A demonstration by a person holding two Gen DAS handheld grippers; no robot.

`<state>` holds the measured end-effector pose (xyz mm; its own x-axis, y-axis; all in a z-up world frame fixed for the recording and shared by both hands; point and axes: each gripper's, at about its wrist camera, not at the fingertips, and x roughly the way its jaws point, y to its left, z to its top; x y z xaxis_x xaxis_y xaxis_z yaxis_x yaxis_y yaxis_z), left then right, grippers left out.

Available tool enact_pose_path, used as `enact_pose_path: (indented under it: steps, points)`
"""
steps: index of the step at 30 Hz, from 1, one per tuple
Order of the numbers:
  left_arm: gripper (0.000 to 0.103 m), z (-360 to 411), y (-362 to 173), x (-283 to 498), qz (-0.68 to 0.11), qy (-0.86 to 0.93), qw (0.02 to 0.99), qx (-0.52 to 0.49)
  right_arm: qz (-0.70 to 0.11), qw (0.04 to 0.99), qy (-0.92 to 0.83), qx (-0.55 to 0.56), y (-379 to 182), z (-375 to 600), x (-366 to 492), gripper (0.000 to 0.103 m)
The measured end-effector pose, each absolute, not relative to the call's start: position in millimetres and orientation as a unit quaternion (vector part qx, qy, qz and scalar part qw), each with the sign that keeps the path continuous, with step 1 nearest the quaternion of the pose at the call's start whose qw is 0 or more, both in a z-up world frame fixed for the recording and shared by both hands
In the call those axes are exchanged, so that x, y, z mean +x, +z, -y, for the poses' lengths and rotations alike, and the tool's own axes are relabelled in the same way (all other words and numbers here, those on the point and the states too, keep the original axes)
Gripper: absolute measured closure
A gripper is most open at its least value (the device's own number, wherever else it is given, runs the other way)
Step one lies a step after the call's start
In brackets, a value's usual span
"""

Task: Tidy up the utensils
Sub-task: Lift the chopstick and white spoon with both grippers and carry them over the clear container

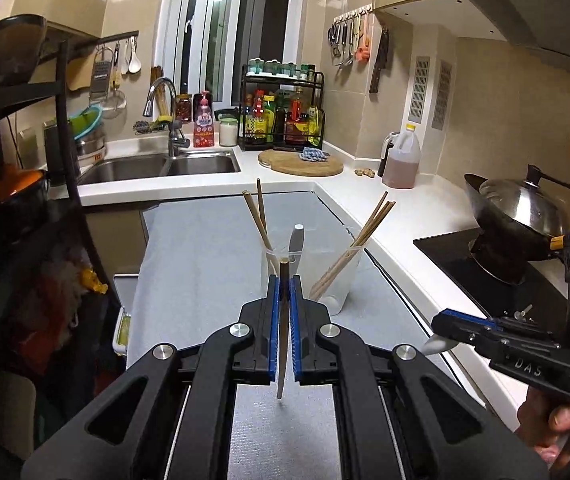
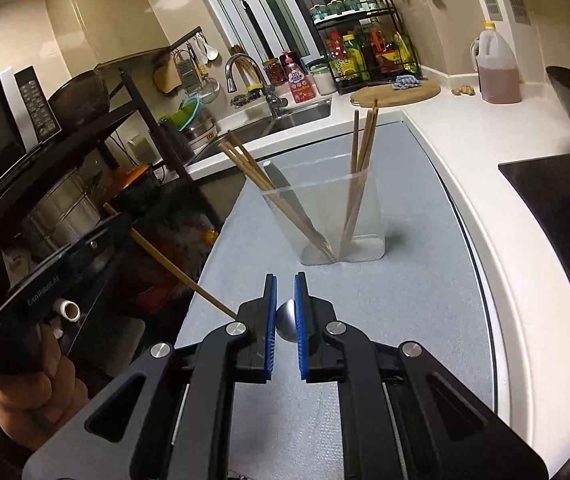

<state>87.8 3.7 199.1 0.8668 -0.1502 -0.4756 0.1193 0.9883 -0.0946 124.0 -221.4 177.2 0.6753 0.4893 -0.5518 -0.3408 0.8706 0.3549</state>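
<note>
My left gripper point(image 1: 284, 280) is shut on a single wooden chopstick point(image 1: 283, 328) that stands upright between its blue pads, above the grey mat. Ahead stands a clear two-compartment holder point(image 1: 337, 280). Its left side holds chopsticks point(image 1: 259, 220) and a grey-handled utensil point(image 1: 296, 244); its right side holds more chopsticks point(image 1: 369, 228). My right gripper point(image 2: 285, 280) is shut on a metal spoon point(image 2: 287, 320), whose bowl shows between the pads. In the right wrist view the holder point(image 2: 341, 216) stands just ahead, and the left gripper point(image 2: 125, 220) with its chopstick point(image 2: 181, 276) is at the left.
A grey mat point(image 1: 205, 260) covers the counter. A sink point(image 1: 157, 168) and faucet are behind, with a round cutting board point(image 1: 301, 162), a spice rack point(image 1: 281, 116) and an oil jug point(image 1: 403, 160). A lidded wok point(image 1: 517, 216) sits on the stove at right. A black shelf point(image 1: 65, 120) stands at left.
</note>
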Motion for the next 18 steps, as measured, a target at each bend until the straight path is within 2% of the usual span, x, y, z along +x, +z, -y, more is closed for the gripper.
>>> enact_pose_path:
  steps: [18]
  points:
    - [0.098, 2.3, 231.6, 113.0, -0.268, -0.064, 0.961, -0.010, -0.329, 0.909, 0.232, 0.105, 243.1, 212.4, 147.0, 0.094]
